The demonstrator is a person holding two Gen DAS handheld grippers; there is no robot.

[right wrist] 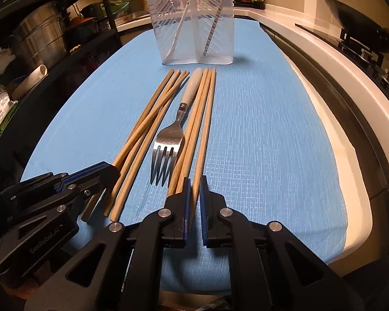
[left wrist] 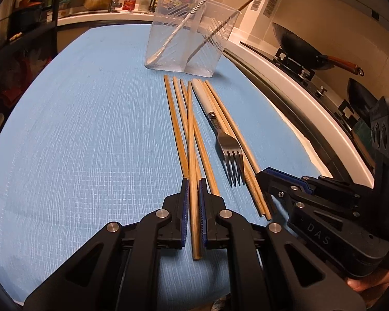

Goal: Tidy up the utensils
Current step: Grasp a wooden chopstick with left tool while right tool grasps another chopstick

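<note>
Left wrist alone shows wok handle (left wrist: 342,64).

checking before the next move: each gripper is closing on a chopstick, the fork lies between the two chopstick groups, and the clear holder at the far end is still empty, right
Not quite: the clear holder is not empty. The right wrist view shows a utensil leaning in each of its two compartments. The rest stands: the left gripper and right gripper each straddle a chopstick, and the fork lies between the groups.
</note>
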